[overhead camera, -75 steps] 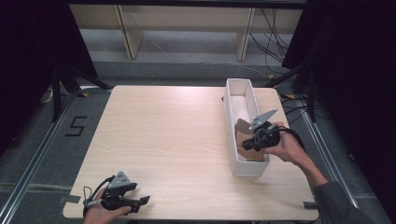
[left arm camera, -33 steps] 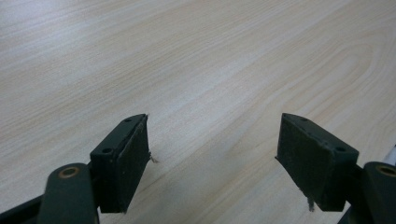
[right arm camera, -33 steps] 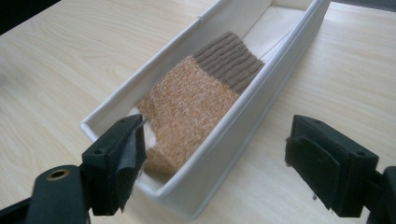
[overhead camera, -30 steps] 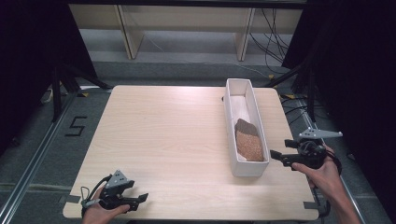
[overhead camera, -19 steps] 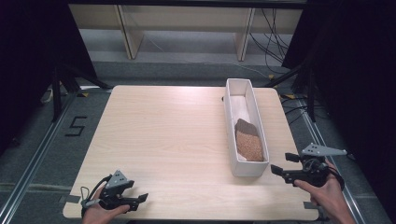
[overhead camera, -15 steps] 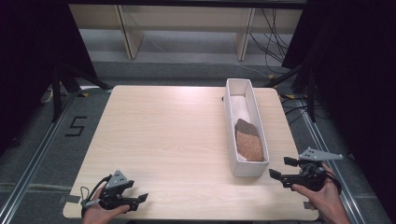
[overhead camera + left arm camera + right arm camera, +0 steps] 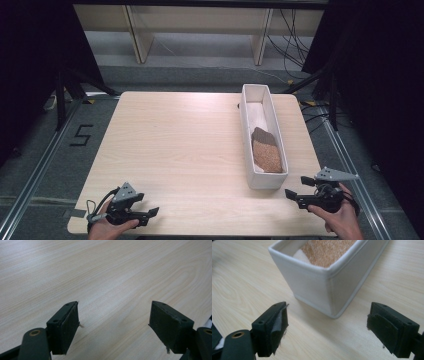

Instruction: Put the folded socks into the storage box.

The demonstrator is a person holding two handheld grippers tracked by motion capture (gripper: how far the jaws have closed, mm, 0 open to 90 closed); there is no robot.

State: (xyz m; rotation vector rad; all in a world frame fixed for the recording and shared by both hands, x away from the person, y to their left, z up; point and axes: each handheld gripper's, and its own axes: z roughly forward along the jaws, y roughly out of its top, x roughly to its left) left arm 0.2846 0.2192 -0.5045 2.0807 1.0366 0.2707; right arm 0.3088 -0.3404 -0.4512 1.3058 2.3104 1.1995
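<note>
A long white fabric bin (image 7: 248, 125) stands on the right side of the wooden table (image 7: 180, 145). Inside it lies a flat brown sponge-like pad (image 7: 265, 150), orange-tan at the near end and darker at the far end. My right gripper (image 7: 292, 196) rests open near the table's front right corner, just in front of the bin's near end. In the right gripper view the bin's corner (image 7: 329, 277) fills the space ahead of the open gripper (image 7: 327, 327). My left gripper (image 7: 150, 214) lies open at the front left edge, with bare wood between its jaws (image 7: 113, 320).
Shelving legs and cables stand on the floor behind the table. A "5" is marked on the floor (image 7: 80, 135) at the left. Metal rails (image 7: 350, 165) run along both sides of the table.
My right gripper let go of the brown pad in the bin, drew back out of it and came down to the front right corner. The left gripper has barely moved.
</note>
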